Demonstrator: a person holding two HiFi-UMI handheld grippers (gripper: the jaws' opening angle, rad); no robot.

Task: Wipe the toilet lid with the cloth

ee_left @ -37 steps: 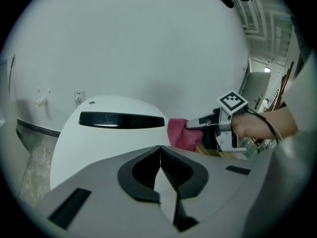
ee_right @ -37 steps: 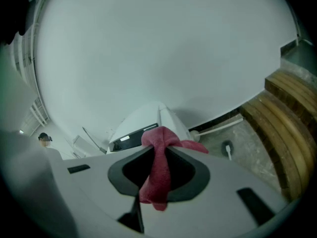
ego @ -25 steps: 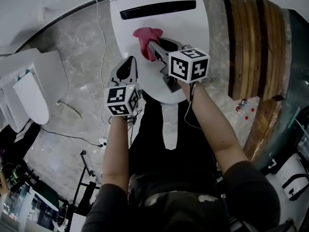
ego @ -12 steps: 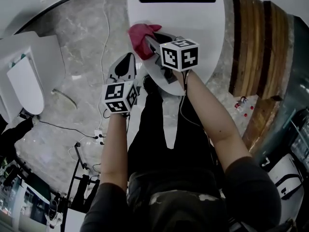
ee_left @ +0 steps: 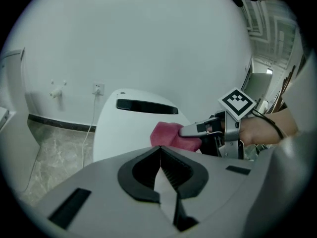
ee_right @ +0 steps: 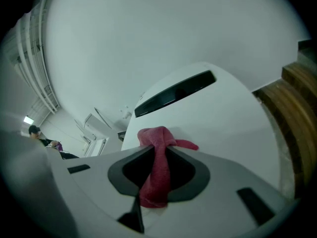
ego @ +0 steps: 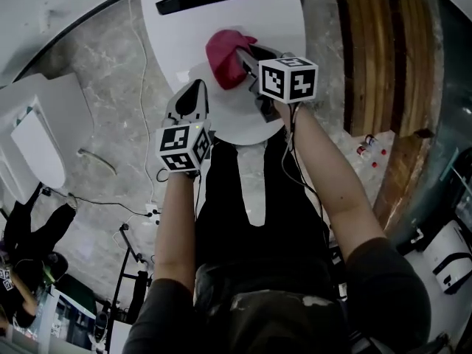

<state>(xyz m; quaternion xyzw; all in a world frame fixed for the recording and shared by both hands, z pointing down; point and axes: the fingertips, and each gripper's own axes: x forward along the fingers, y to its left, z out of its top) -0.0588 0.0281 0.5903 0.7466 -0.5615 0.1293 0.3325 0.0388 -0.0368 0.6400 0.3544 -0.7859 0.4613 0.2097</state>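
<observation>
The right claw [ego: 245,56] is gripping the red cloth [ego: 223,52] on the toilet lid [ego: 221,21], the left claw [ego: 195,93] sitting closed and empty at its eight o'clock, marble floor [ego: 103,94] around.

1 cloth [ego: 225,56], prob. 2 toilets [ego: 184,46] [ego: 40,142]

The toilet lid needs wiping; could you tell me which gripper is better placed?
Right: the right gripper is shut on the cloth over the toilet lid; the left gripper is shut, empty.

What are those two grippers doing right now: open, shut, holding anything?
Left gripper: shut, nothing between its jaws.
Right gripper: shut on the red cloth.
</observation>
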